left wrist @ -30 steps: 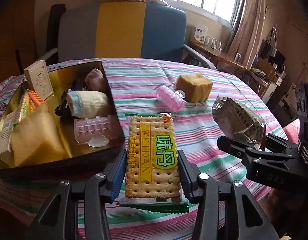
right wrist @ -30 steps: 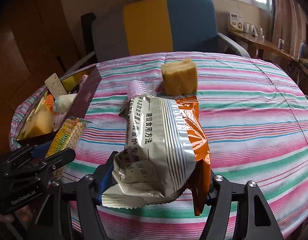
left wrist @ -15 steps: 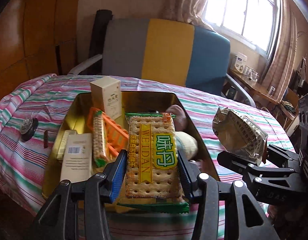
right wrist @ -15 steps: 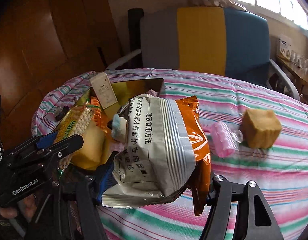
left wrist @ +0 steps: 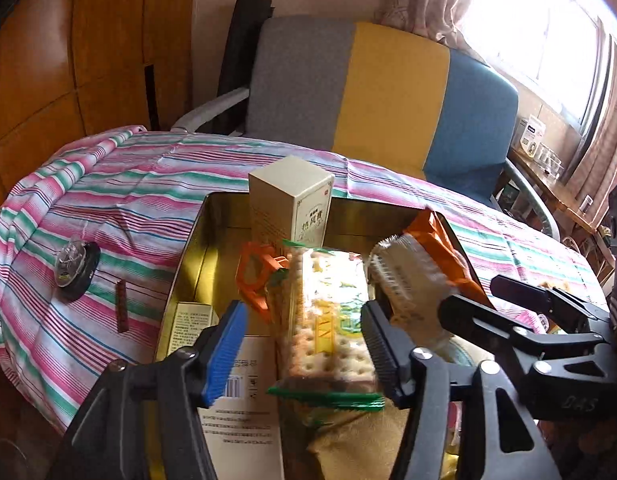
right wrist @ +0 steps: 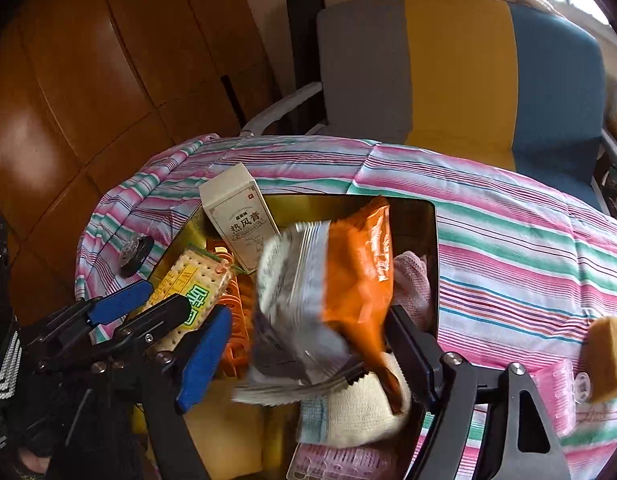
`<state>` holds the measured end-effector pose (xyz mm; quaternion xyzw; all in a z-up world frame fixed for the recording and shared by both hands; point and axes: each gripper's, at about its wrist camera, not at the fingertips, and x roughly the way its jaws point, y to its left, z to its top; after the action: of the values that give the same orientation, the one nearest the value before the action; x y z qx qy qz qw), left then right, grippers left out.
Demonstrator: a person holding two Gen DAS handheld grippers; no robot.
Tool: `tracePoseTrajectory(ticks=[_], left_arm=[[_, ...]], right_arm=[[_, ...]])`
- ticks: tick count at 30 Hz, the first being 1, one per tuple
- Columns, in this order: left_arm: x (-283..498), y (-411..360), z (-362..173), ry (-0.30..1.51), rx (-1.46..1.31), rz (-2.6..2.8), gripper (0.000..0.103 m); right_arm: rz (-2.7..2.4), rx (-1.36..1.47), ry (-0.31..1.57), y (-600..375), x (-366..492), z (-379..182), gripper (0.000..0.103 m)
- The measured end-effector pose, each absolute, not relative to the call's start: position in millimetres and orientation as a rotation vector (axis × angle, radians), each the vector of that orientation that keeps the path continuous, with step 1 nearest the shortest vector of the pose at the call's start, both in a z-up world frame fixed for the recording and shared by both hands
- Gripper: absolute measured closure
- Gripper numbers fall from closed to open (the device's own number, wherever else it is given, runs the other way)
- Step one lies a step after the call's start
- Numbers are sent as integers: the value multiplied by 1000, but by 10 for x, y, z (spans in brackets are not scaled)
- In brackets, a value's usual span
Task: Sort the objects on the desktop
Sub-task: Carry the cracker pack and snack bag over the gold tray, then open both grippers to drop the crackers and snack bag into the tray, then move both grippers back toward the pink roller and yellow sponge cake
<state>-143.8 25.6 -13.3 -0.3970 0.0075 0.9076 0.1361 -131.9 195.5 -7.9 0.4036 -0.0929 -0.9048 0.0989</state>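
Here, at the left edge of the pink, green and white striped tablecloth [left wrist: 120, 204] lies a small black disc with a clear top [left wrist: 75, 264], with a thin dark red stick [left wrist: 122, 312] beside it. Next comes the gold rectangular metal tin [left wrist: 196, 256], where an upright cream cardboard box with Chinese print [left wrist: 296, 204] stands at the far wall. Over the tin, the left gripper [left wrist: 300, 344] has its jaws opening, and the clear-wrapped cracker packet with a yellow-green label [left wrist: 324, 320] sits blurred between the spread pads, no longer pinched. Further right, the right gripper [right wrist: 304, 344] is likewise opening, its pads apart from the blurred silver and orange foil snack bag [right wrist: 324, 296] above a cream rolled sock [right wrist: 360, 404]. On the cloth at the far right rest a pink plastic roller [right wrist: 556, 392] and a tan sponge block [right wrist: 606, 356].
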Motion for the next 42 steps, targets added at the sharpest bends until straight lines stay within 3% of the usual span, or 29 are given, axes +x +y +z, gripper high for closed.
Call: tracePoseTrajectory(ticks=[14, 27, 35, 42], left_arm=[[-570, 935, 65, 161, -998, 2492, 26], [265, 2035, -544, 428, -1080, 2172, 26], [338, 2176, -781, 479, -1161, 2119, 26], [-54, 2387, -628, 389, -1200, 2126, 26]], right_arm=[[-2813, 1158, -418, 2566, -488, -146, 6], [-3152, 1416, -442, 3862, 611, -623, 3], [-3238, 1505, -555, 4364, 936, -883, 3], [-3253, 1501, -503, 4379, 866, -959, 0]])
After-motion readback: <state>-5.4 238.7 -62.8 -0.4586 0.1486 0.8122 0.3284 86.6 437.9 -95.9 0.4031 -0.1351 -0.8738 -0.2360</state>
